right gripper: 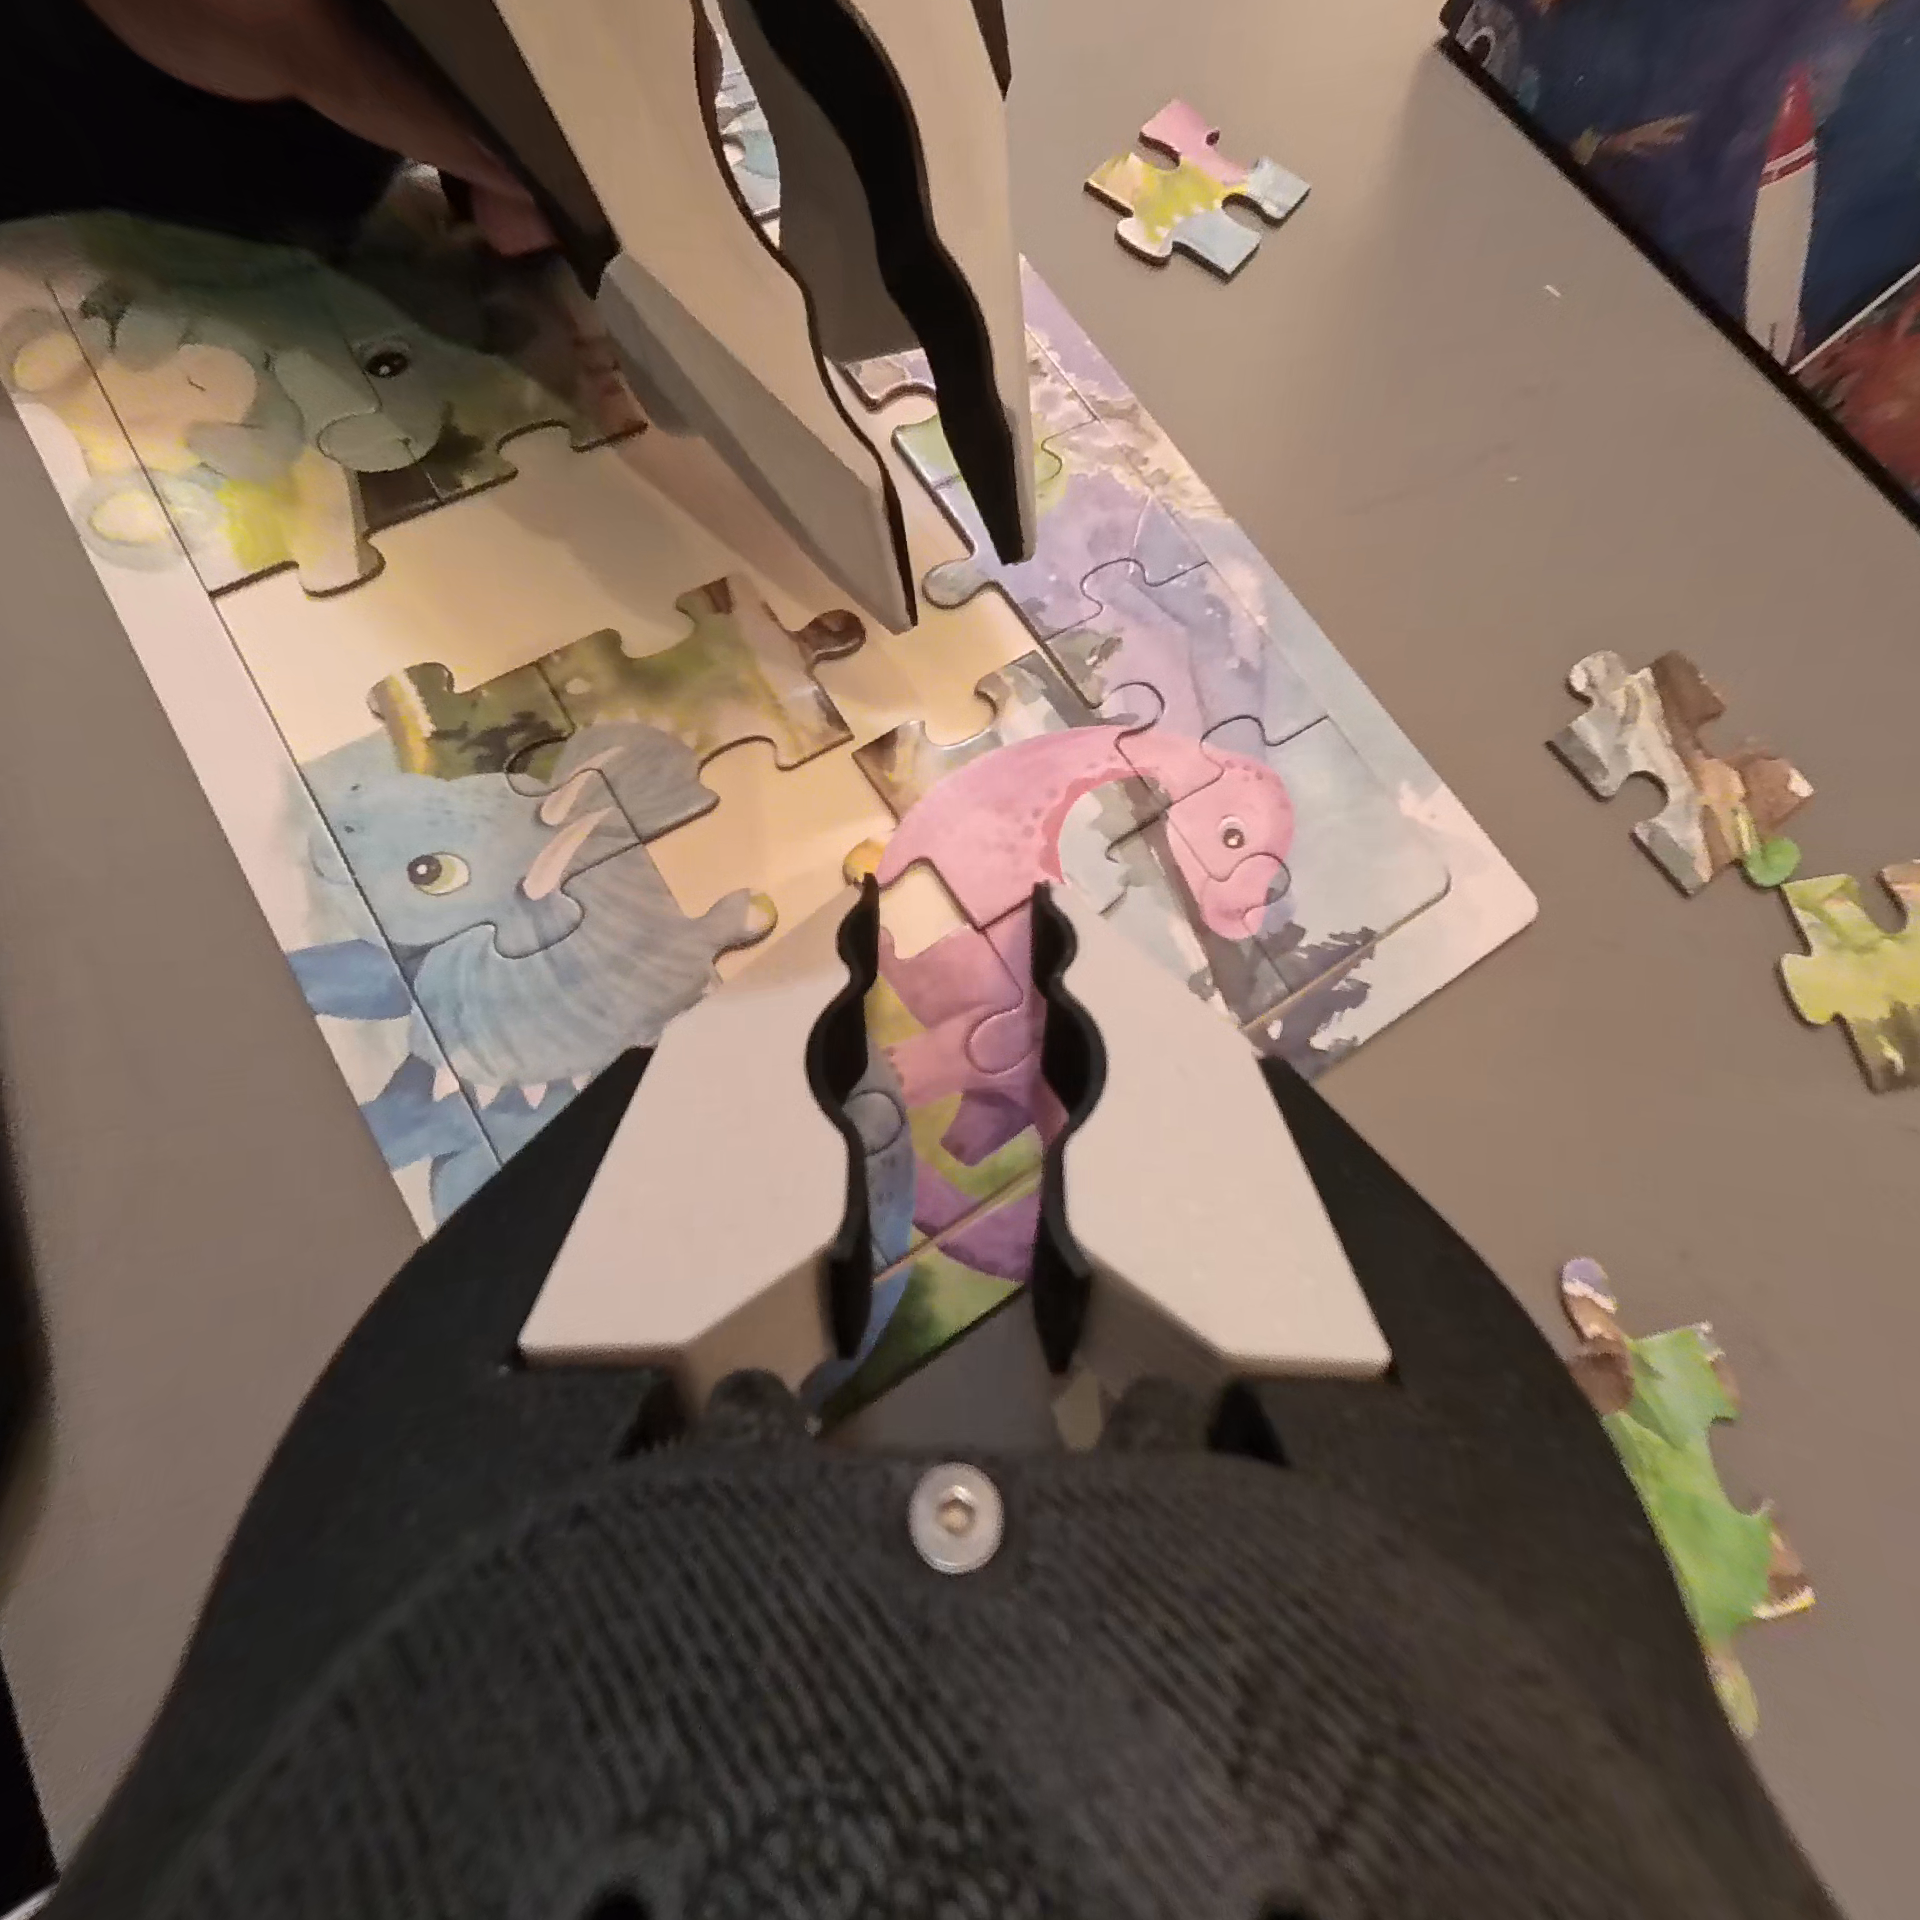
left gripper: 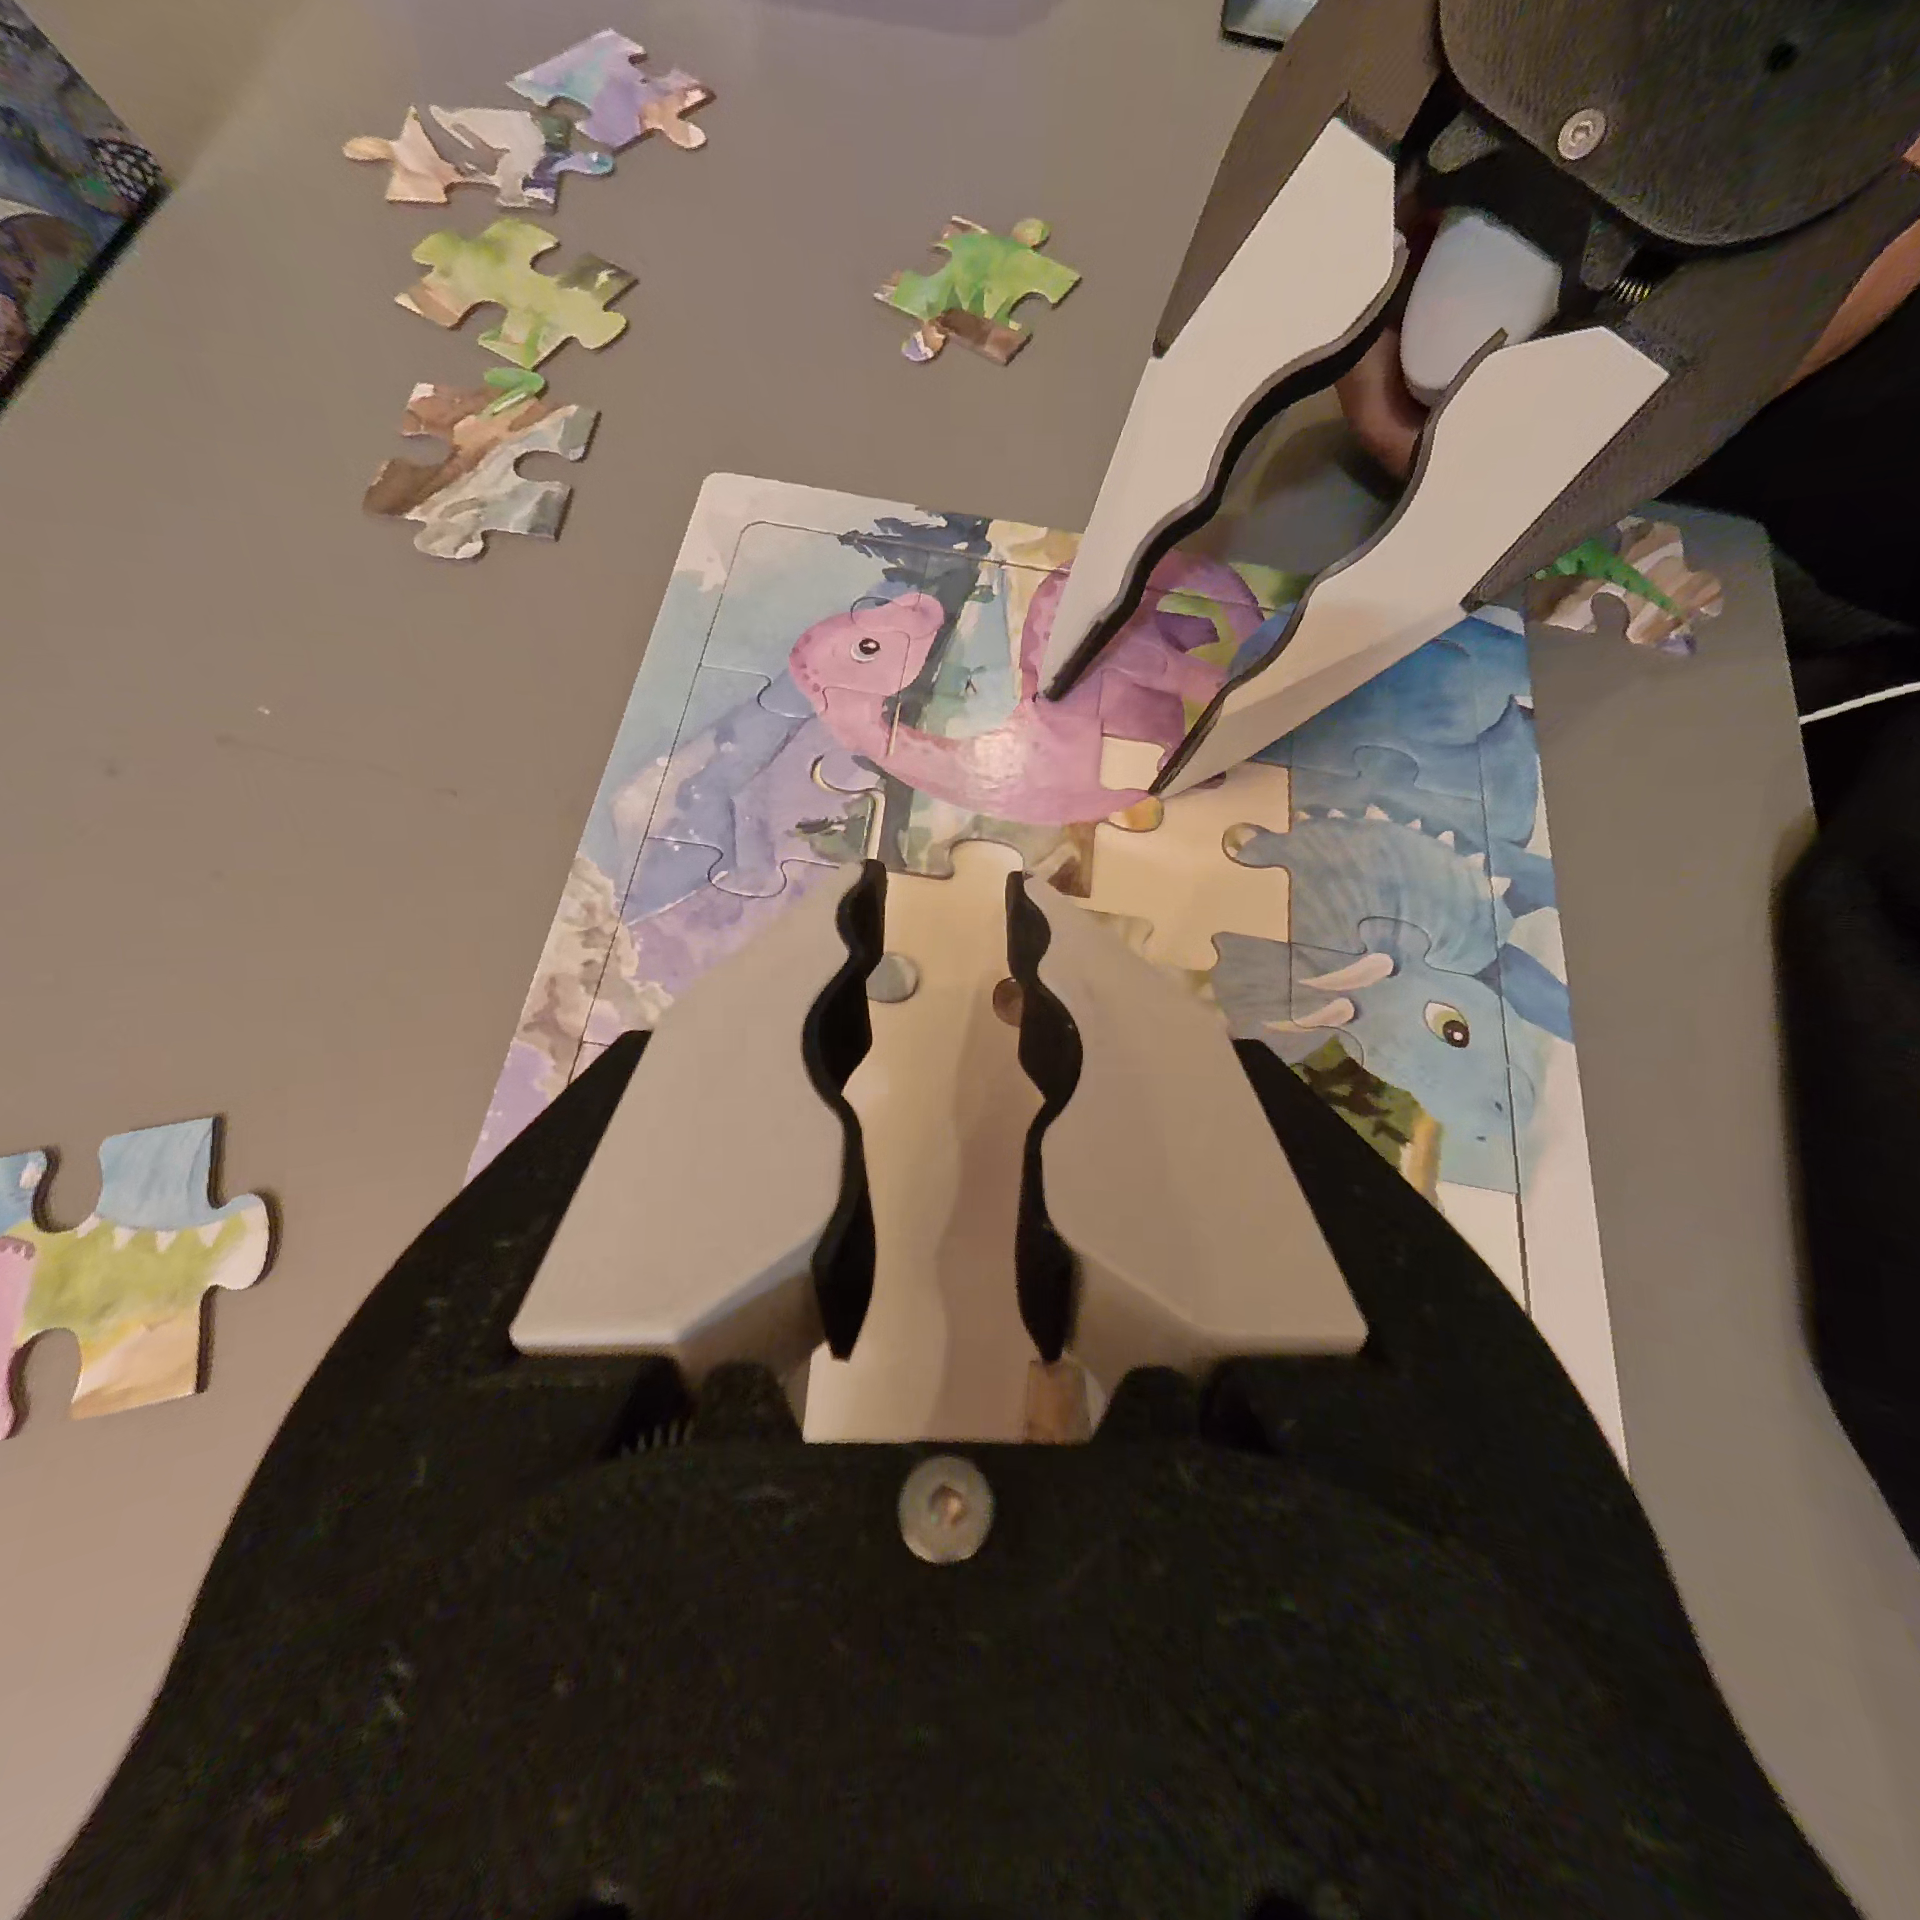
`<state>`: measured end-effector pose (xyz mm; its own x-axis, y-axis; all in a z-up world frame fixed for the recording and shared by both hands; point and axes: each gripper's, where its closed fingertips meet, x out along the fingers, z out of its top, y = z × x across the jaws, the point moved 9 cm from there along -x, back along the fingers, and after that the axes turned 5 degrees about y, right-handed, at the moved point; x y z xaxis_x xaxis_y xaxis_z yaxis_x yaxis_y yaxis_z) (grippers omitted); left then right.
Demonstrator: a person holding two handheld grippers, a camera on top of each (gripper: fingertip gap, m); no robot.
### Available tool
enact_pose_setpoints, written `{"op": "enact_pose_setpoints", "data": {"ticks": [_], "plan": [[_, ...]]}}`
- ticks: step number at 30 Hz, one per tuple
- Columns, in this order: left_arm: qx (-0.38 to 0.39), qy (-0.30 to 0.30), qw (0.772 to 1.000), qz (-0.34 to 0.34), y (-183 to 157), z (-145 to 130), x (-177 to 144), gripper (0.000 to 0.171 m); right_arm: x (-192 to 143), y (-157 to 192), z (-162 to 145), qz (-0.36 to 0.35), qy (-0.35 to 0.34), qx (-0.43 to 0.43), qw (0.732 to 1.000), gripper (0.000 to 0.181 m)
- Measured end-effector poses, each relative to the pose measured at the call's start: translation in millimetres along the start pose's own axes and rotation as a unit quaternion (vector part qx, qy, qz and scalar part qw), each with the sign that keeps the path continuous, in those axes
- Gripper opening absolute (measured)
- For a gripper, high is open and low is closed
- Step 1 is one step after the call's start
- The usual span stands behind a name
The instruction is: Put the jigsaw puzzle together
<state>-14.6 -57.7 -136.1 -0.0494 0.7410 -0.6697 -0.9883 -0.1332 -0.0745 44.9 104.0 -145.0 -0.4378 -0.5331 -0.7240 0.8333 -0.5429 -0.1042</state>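
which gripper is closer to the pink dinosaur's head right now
Right. The right gripper has its tips down on the pink dinosaur's body beside the head; the left gripper sits farther back over the bare tray.

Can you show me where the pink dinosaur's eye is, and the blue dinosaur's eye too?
pink dinosaur's eye [left gripper: 863, 650], left wrist view, on the dark pupil.
blue dinosaur's eye [right gripper: 434, 871], right wrist view, on the yellowish eye's centre.

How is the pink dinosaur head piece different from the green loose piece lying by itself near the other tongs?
The pink dinosaur head piece sits locked into the puzzle board, joined to neighbours; the green loose piece lies alone on the grey table, touching nothing. The first is pink with an eye on pale blue; the second is green with brown along one edge. Both lie flat, picture side up.
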Motion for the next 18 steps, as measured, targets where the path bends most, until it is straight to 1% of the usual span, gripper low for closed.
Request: {"op": "enact_pose_setpoints", "data": {"ticks": [7,12,16,18], "plan": [[0.006,0.005,1.000,0.002,-1.2,-0.1,1.0,0.021,1.9,1.6,2.6,0.001,0.004,-0.001,1.000,0.025],[0.011,0.010,1.000,0.006,-2.4,-0.2,2.3,0.021,1.0,2.4,3.5,0.002,0.008,-0.005,1.000,0.027],[0.012,0.011,1.000,0.006,-2.6,-0.2,2.4,0.021,-3.7,1.5,8.5,0.012,-0.029,0.008,0.999,0.029],[0.012,0.011,1.000,0.006,-2.6,-0.2,2.6,0.021,-4.9,-4.2,8.5,0.000,-0.033,0.019,0.999,0.030]]}}
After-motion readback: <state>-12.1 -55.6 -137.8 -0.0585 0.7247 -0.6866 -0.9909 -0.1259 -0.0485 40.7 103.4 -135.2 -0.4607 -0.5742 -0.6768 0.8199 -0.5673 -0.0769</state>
